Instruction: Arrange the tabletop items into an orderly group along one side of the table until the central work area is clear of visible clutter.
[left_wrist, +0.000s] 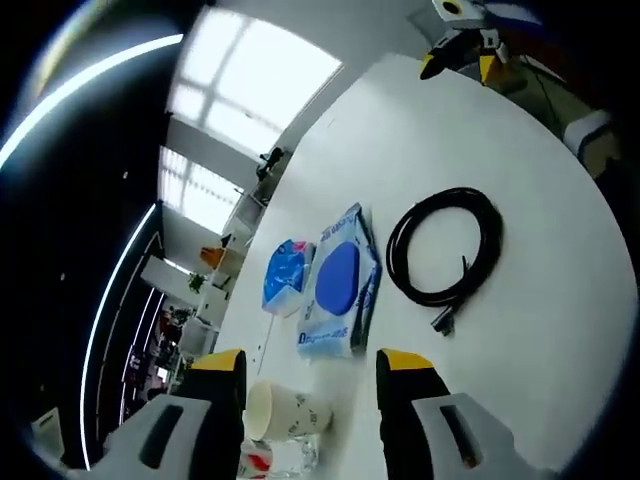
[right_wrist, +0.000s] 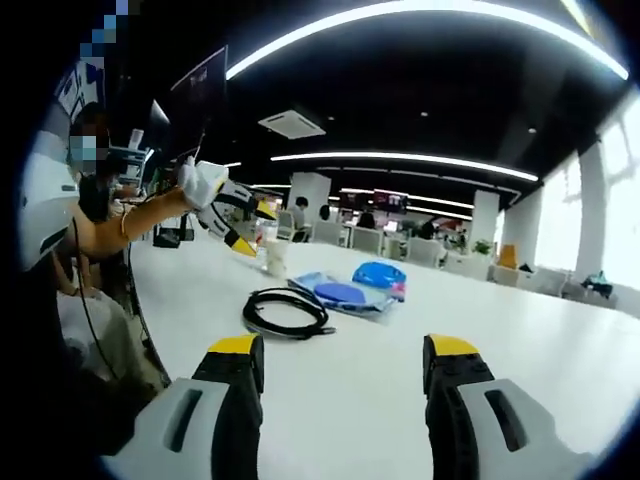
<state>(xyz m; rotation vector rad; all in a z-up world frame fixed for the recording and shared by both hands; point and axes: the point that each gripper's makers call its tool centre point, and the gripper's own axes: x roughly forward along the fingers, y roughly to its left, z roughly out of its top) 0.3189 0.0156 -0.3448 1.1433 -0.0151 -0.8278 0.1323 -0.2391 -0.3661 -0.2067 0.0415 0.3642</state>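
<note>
Tidying partly done: central clutter remains.
Coiled black cable (left_wrist: 445, 255), blue-white wipes pack (left_wrist: 340, 285), small blue packet (left_wrist: 285, 275), paper cup (left_wrist: 285, 410) lie mid-frame; left gripper (left_wrist: 312, 375) and right gripper (right_wrist: 345, 365) jaws apart, empty.

In the left gripper view, the table (left_wrist: 540, 330) fills the right and centre of the frame. A coiled cable (left_wrist: 445, 248) lies right of centre. Left of it lies a flat packet (left_wrist: 340, 285), and touching that packet's left edge is a smaller pouch (left_wrist: 284, 275). Below them, at the bottom of the frame, a paper cup (left_wrist: 285, 412) lies on its side.

In the right gripper view, the cable (right_wrist: 288, 312) lies left of centre, with the packet (right_wrist: 340, 295) just right of it and the pouch (right_wrist: 380, 273) behind.
</note>
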